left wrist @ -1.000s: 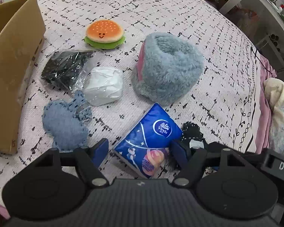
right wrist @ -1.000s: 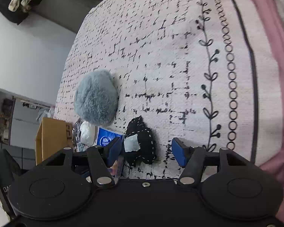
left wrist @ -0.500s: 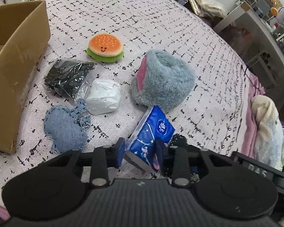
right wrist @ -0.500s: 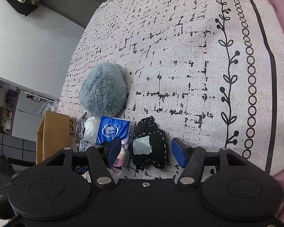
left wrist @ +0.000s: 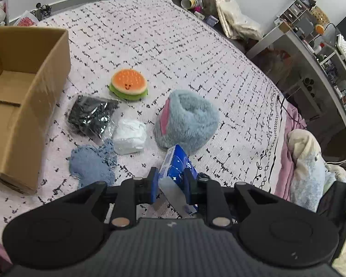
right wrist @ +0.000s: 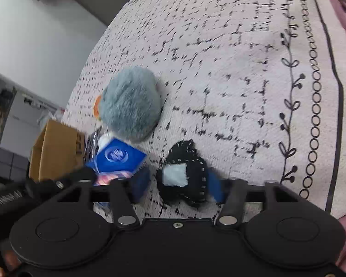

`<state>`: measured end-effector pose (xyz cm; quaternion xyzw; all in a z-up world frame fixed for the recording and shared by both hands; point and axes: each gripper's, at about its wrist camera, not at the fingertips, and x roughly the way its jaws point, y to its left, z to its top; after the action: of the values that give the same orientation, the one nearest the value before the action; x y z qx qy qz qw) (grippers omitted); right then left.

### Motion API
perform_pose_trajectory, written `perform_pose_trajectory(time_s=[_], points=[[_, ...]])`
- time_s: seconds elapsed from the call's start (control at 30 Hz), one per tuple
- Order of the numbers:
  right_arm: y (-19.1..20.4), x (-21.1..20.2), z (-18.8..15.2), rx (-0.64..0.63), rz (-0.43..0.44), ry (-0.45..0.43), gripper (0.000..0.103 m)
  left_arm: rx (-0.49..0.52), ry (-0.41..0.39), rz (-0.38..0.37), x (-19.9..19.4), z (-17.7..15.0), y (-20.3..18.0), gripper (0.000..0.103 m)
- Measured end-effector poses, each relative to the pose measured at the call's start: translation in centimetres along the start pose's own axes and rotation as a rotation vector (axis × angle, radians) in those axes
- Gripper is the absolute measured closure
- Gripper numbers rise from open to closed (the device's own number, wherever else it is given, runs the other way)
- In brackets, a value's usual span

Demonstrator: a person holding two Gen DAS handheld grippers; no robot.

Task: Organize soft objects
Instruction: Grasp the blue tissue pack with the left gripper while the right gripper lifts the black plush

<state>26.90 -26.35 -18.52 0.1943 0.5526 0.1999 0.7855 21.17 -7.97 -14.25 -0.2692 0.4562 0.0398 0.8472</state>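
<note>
Left wrist view: my left gripper (left wrist: 170, 188) has its jaws closing on the tissue pack (left wrist: 176, 173) above the bed (left wrist: 173, 46), box (left wrist: 23, 97) at the edge. My right gripper (right wrist: 176, 184) jaws are closing around the black pouch (right wrist: 184, 175); open bedspread lies beyond.

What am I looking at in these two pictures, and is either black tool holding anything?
Each picture comes from a camera on a hand-held two-finger tool, looking along its fingers at a patterned bedspread. The left tool is closing on a blue tissue pack, squeezed between its pads. The right tool is closing around a black stitched pouch; motion blur hides whether the pads touch it. Also on the bed: a grey furry hat, a burger plush, a black bagged item, a white bundle, a denim piece and an open cardboard box.
</note>
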Motion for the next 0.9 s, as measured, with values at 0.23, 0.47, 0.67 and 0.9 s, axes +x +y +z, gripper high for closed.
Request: perform_pose_trajectory(time_s=[0.23, 0.47, 0.67, 0.9], points=[[2.0, -0.8, -0.4, -0.050, 0.033, -0.020, 0.092, 0.003, -0.047, -0.018, -2.6, 0.8, 0.5, 0.082], [3.5, -1.9, -0.6, -0.080, 0.043, -0.063, 0.093, -0.010, -0.107, -0.022, -6.2, 1.7, 2.4, 0.082], [4.8, -3.2, -1.0, -0.101, 0.028, -0.101, 0.093, -0.008, -0.143, -0.013, -8.8, 2.2, 4.1, 0.082], [9.0, -4.4, -1.8, -0.158, 0.014, -0.135, 0.093, -0.030, -0.194, -0.007, -11.2, 2.7, 6.1, 0.082]])
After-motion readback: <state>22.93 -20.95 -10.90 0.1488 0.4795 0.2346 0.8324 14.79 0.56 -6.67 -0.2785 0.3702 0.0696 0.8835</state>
